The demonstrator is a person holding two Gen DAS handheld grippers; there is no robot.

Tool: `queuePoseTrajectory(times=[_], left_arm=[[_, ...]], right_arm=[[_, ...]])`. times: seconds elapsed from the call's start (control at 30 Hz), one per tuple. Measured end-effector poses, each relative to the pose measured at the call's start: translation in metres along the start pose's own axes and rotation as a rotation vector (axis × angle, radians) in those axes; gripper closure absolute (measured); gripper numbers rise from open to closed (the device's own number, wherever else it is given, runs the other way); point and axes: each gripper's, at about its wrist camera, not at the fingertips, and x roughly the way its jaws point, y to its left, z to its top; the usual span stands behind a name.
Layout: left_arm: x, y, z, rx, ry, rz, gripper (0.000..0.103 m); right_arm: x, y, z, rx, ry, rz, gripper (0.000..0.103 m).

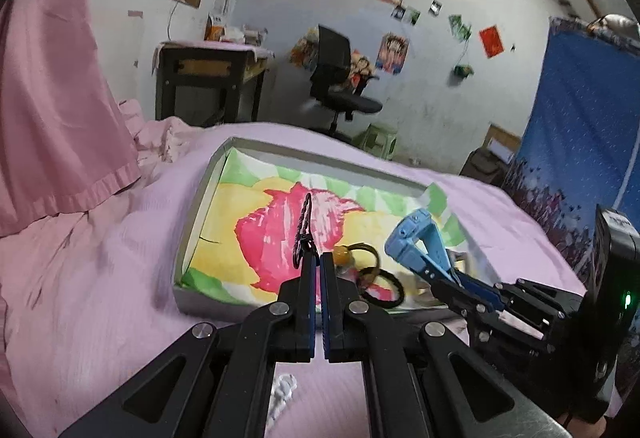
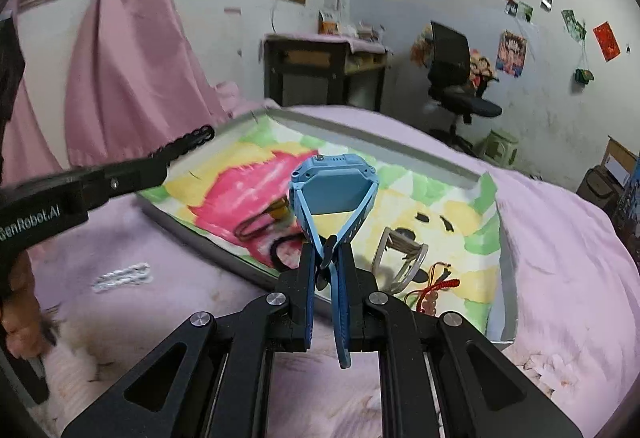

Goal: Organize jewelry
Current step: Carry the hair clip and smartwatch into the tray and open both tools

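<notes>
Watch clamped in right tool

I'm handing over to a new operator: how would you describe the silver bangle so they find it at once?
Look at the shallow tray with the bright painted lining, lying on the pink bed. The silver bangle stands on edge near the tray's right end, just beyond the red cord charm. It is the only shiny metal piece; its neighbours are cord and dark elastic.

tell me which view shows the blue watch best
The right wrist view: the blue watch sits centre frame, its case back and both straps visible, pinched by the right gripper. The left wrist view shows it only side-on, off to the right, above the box.
</notes>
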Motion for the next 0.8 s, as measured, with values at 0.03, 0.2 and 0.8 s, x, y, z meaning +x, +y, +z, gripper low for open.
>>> queuePoseTrajectory(times=[0.03,0.2,0.8], left_arm=[[0.006,0.001,0.002,-0.006,0.024,0.001,0.100],[0.028,0.007,0.004,-0.023,0.117,0.017,0.100],[0.023,0.005,-0.003,0.006,0.157,0.013,0.073]], right_arm=[[0.002,0.001,0.000,-0.003,0.013,0.000,0.094],[0.015,0.003,0.001,-0.021,0.075,-0.005,0.093],[0.005,0.002,0.002,0.004,0.033,0.011,0.071]])
